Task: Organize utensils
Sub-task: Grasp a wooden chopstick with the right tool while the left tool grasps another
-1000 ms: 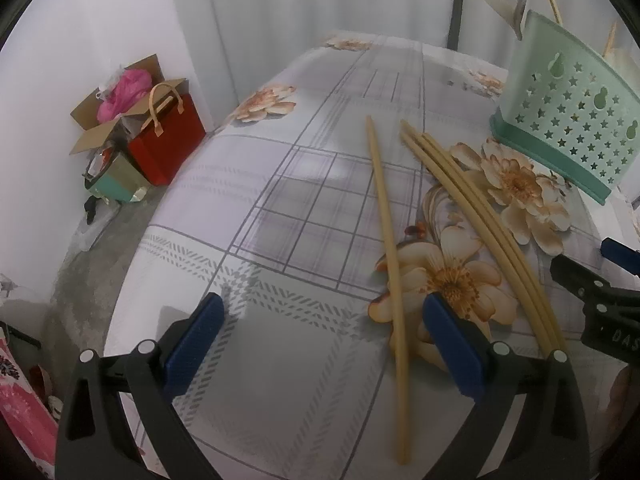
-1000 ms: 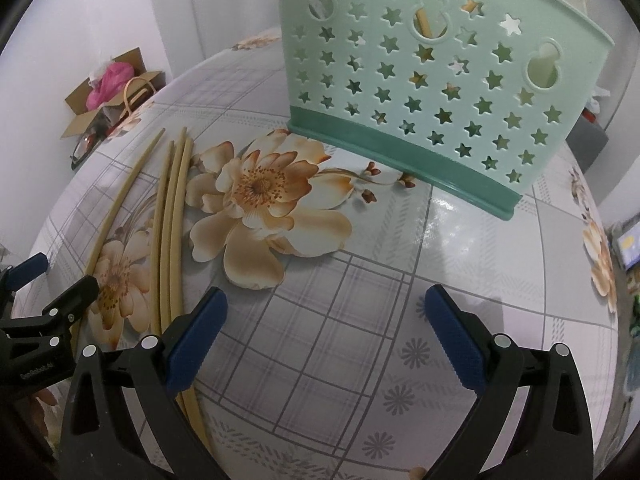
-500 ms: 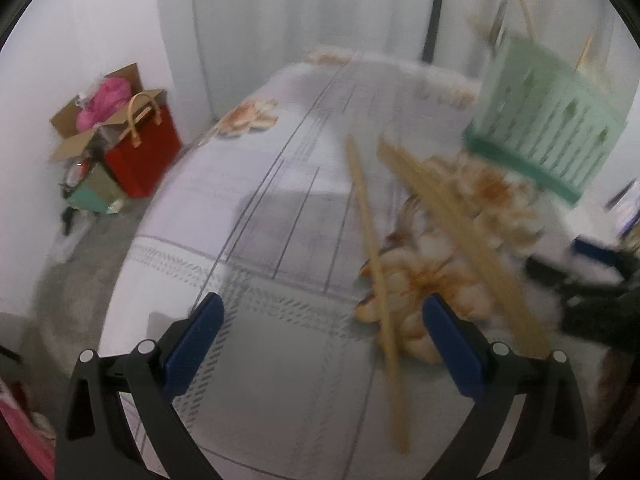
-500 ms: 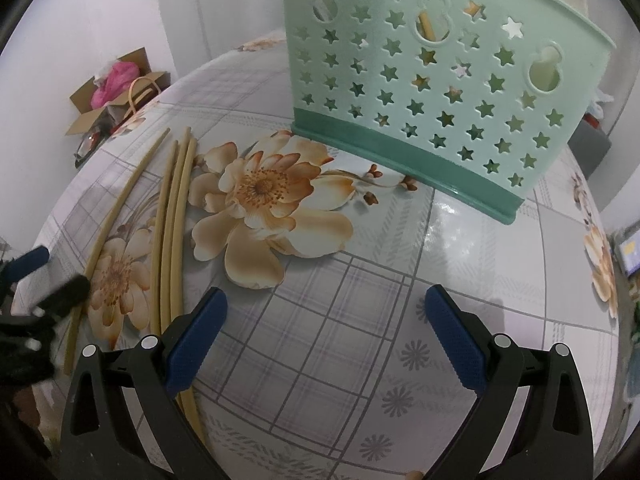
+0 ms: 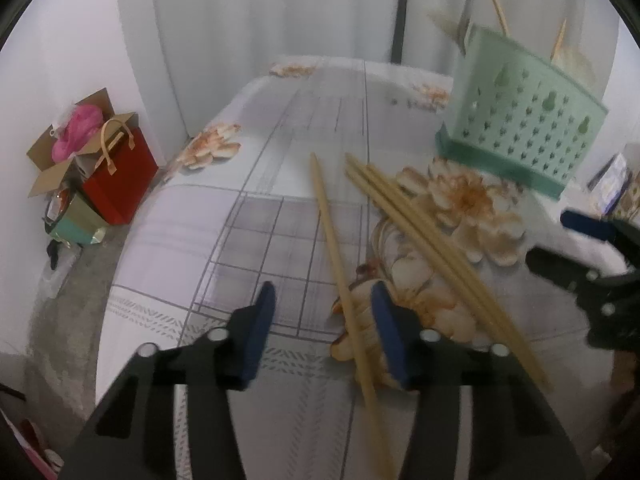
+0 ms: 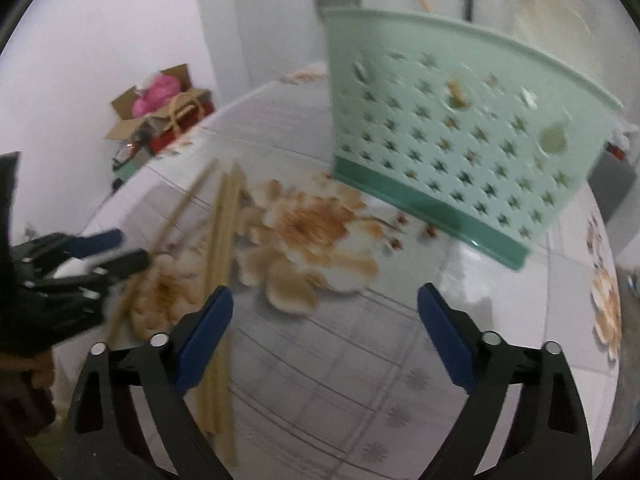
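Lying between the two blue pads of the left gripper [image 5: 323, 326], close to the right pad, is one long chopstick [image 5: 335, 240]. The pads sit partly apart and do not squeeze it. It runs away from the fingers across the flowered tablecloth [image 5: 256, 216]. Its near end goes down past the bottom of the left view and is cut off.

Just past the right pad, a bunch of three chopsticks [image 5: 416, 232] lies slanted on the cloth. They look smeared, so it is hard to tell where one stops and the next starts.

Farther out and to the right stands the green utensil basket [image 5: 520, 128] with star holes. Thin sticks poke out of its top, but they are blurry.

The right gripper [image 6: 324, 328] has its fingers spread wide with nothing in them. The bunch of chopsticks passes behind its left pad, so part is hidden. The basket stands far ahead, toward the right finger.

Away on the floor to the left sit a red bag [image 5: 120, 176] and a cardboard box [image 5: 60, 160].
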